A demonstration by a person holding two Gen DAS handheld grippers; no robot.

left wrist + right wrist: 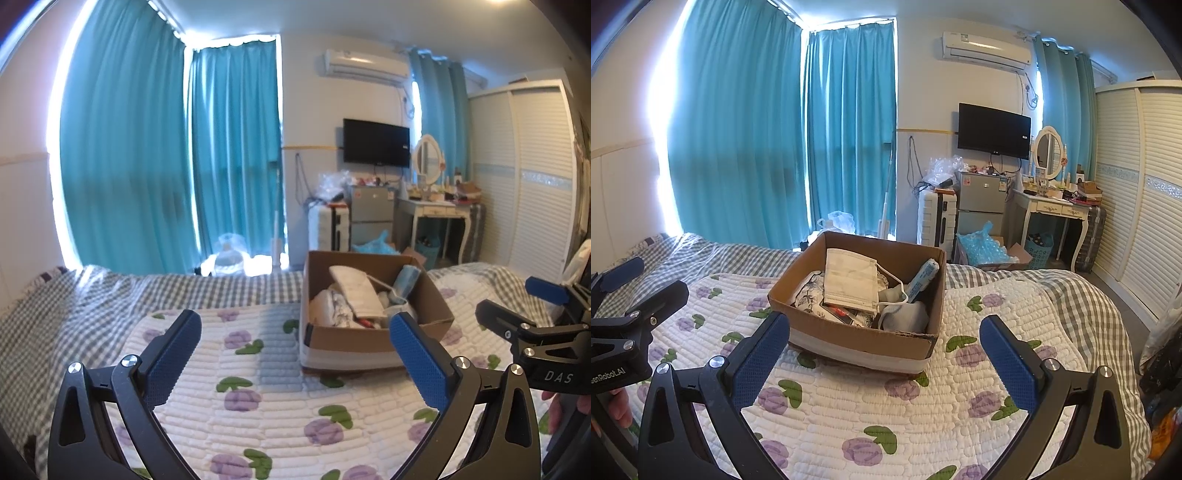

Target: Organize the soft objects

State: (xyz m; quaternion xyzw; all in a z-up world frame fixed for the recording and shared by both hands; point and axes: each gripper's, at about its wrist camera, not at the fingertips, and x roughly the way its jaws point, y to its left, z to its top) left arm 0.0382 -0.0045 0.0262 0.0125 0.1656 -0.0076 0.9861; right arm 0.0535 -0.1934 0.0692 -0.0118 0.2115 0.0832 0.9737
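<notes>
A brown cardboard box [857, 341] stands on the floral quilt [849, 413] in the middle of the bed. Inside it lie a white face mask [849, 282], a floral cloth [809, 291], a grey fabric piece [905, 317] and a light blue packet [923, 277]. My right gripper [884, 349] hovers open just in front of the box, holding nothing. In the left wrist view the box [373, 338] sits to the right, and my left gripper [295, 350] is open and empty above the quilt [240, 406]. Each view shows the other gripper at its edge.
A grey checked sheet [1082, 306] covers the bed around the quilt. Beyond the bed are teal curtains [783, 147], a white suitcase [936, 218], a small fridge [982, 203], a dressing table [1056, 210] and a white wardrobe [1145, 206]. A blue bag [982, 247] lies on the floor.
</notes>
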